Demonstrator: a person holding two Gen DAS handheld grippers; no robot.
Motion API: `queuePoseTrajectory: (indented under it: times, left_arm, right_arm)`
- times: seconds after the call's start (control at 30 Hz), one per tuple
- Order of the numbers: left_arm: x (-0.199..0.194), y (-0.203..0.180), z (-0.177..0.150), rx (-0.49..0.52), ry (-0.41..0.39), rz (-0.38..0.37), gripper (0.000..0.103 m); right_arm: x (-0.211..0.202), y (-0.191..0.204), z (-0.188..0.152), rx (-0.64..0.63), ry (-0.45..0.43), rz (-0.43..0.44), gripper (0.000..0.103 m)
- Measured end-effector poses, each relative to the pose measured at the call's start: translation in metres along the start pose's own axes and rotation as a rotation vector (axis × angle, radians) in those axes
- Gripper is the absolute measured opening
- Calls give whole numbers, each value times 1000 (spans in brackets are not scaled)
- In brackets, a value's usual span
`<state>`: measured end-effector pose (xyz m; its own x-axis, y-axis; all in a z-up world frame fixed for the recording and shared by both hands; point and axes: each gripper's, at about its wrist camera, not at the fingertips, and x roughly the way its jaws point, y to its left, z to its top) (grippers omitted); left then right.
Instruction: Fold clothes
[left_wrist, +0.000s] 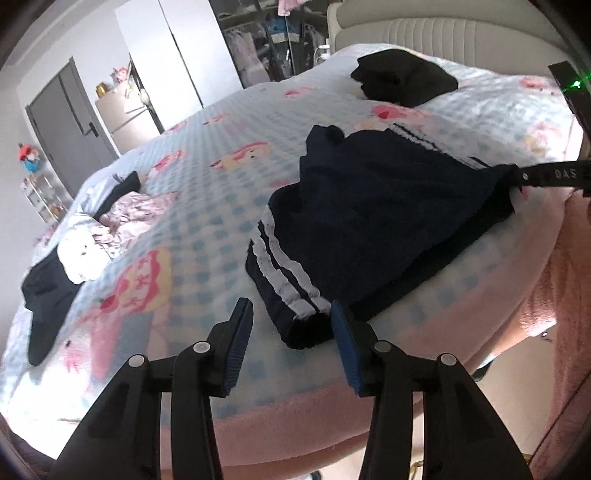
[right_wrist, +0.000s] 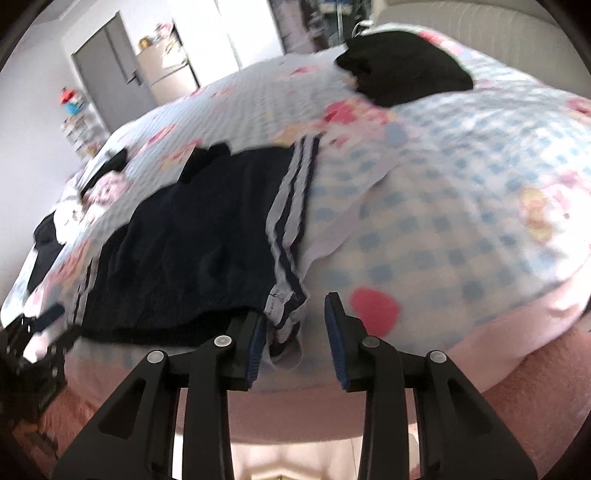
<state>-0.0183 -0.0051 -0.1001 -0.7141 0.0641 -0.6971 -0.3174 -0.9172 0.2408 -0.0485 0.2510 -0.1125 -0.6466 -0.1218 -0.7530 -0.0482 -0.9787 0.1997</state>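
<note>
Navy shorts with white side stripes (left_wrist: 369, 229) lie spread near the front edge of the bed (left_wrist: 207, 206). My left gripper (left_wrist: 291, 310) is open, its fingers either side of the striped hem corner, nothing held. My right gripper (right_wrist: 295, 314) is open at the other striped corner of the shorts (right_wrist: 184, 251), the stripe hem just inside the left finger (right_wrist: 256, 343). In the left wrist view the right gripper's finger (left_wrist: 546, 173) shows at the shorts' far edge.
A folded black garment (left_wrist: 402, 79) lies near the headboard. A pile of pink, white and dark clothes (left_wrist: 85, 243) lies at the bed's far left. The bed's pink edge (left_wrist: 295, 424) runs below both grippers. A fridge and door stand behind.
</note>
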Motion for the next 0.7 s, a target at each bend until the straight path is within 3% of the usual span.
queuePoseTrajectory:
  times: [0.1, 0.2, 0.3, 0.37, 0.47, 0.53, 0.6, 0.7]
  left_arm:
    - [3, -11, 5, 46, -12, 10, 46]
    - [12, -27, 10, 153, 5, 37, 46]
    - [27, -45, 6, 318, 77, 94, 47]
    - [28, -49, 5, 337, 73, 110, 47]
    - [28, -43, 5, 299, 88, 96, 45]
    - [26, -33, 4, 238, 94, 104, 23]
    - [23, -15, 4, 112, 82, 97, 16]
    - [15, 12, 4, -79, 59, 52, 14]
  right_arm:
    - [-6, 4, 6, -29, -20, 1, 30]
    - [3, 9, 3, -47, 40, 59, 30]
    - [14, 15, -7, -78, 108, 70, 33]
    - [18, 18, -11, -93, 127, 53, 34]
    - [21, 16, -11, -78, 136, 47, 34]
    - [18, 13, -9, -65, 122, 35, 34]
    - [16, 12, -8, -73, 103, -1, 34]
    - [22, 14, -10, -107, 123, -48, 34]
